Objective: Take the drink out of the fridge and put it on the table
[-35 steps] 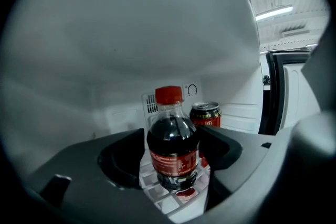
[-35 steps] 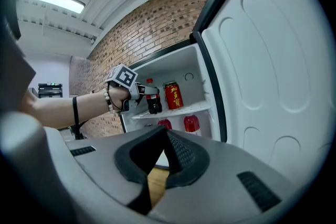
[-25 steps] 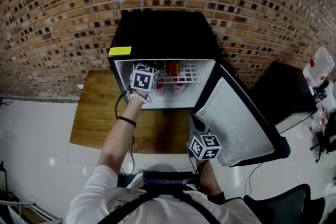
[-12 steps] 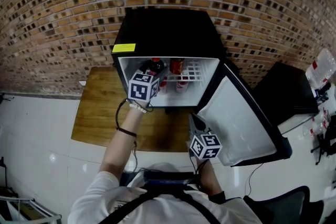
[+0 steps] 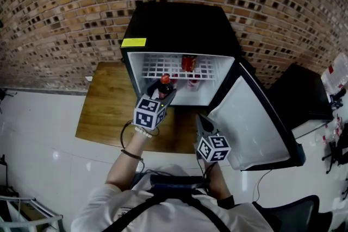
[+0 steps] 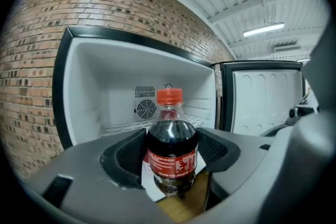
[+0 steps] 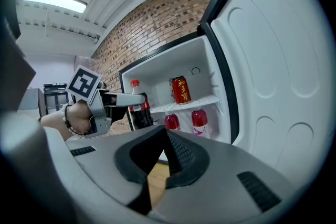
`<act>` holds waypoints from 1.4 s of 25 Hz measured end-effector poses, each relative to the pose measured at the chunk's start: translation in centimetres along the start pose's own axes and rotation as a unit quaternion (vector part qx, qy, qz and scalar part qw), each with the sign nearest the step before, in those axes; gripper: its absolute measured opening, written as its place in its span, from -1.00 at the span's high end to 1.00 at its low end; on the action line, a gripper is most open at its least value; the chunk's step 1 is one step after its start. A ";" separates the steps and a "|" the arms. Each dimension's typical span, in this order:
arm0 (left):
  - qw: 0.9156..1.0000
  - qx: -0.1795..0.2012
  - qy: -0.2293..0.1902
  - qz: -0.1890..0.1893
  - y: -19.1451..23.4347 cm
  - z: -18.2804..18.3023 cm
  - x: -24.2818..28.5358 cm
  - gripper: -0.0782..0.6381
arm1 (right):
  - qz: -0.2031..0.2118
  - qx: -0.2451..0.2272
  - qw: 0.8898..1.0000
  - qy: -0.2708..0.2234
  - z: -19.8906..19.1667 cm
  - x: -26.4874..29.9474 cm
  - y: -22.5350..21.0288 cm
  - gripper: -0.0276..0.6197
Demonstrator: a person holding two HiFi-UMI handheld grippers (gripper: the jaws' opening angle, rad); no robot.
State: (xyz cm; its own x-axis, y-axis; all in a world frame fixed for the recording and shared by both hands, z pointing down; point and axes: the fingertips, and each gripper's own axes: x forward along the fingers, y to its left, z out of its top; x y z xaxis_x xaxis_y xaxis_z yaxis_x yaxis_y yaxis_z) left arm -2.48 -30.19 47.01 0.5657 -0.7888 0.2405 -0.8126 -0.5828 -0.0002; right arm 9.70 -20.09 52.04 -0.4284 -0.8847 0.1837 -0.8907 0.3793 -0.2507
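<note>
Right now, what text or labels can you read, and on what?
"加多寶" (as best I can read): red can on the fridge shelf.
Red label on the cola bottle: white print, too small to read.
Yellow sticker on the fridge top: nothing legible.

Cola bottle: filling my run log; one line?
left gripper: shut on cola bottle | fridge: door open | right gripper: shut, empty

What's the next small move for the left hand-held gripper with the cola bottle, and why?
Probably lower it toward the bare wooden table: the left hand-held gripper holds the cola bottle upright, already outside the open fridge, with wood visible beneath it.
</note>
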 end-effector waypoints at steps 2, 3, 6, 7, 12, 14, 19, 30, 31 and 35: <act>1.000 -0.005 0.009 -0.005 -0.6 -2.1 -0.4 -0.06 | 0.002 -0.001 1.000 0.002 -0.2 0.2 0.1 0.87; 1.000 -0.008 0.015 -0.007 -0.8 -3.1 -0.5 -0.06 | 0.004 -0.001 1.000 0.003 -0.2 0.3 0.2 0.87; 1.000 -0.007 0.027 -0.009 -1.4 -6.3 -0.7 -0.06 | 0.007 -0.003 1.000 0.005 -0.4 0.6 0.5 0.87; 0.999 -0.006 0.030 -0.008 -1.5 -7.5 -0.7 -0.06 | 0.007 -0.003 1.000 0.006 -0.4 0.6 0.5 0.87; 0.999 -0.010 0.043 -0.010 -2.4 -13.0 -0.3 -0.06 | 0.005 -0.003 1.000 0.006 -0.4 0.5 0.4 0.87; 0.999 -0.016 0.049 -0.009 -2.6 -14.6 -0.2 -0.06 | 0.004 -0.004 1.000 0.006 -0.4 0.4 0.4 0.87; 0.998 -0.024 0.061 -0.001 -2.8 -17.6 0.1 -0.06 | 0.002 -0.003 1.000 0.008 -0.6 0.2 0.3 0.87; 0.996 -0.028 0.080 0.008 -2.8 -22.1 1.2 -0.06 | 0.003 -0.003 1.000 0.007 -0.5 0.0 0.2 0.87; 0.996 -0.028 0.079 0.007 -2.8 -22.2 1.4 -0.06 | 0.003 -0.003 1.000 0.008 -0.5 0.0 0.1 0.87; 0.997 -0.025 0.072 0.002 -3.0 -22.5 2.0 -0.06 | 0.001 -0.005 1.000 0.009 -0.4 0.0 0.0 0.87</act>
State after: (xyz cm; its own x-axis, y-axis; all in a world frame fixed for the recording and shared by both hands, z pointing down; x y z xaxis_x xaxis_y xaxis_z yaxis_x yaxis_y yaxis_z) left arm -2.03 -25.58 69.34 0.5388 -0.7527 0.3783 -0.8229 -0.5663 0.0453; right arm 9.60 -19.99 52.42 -0.4334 -0.8789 0.1994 -0.8910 0.3846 -0.2414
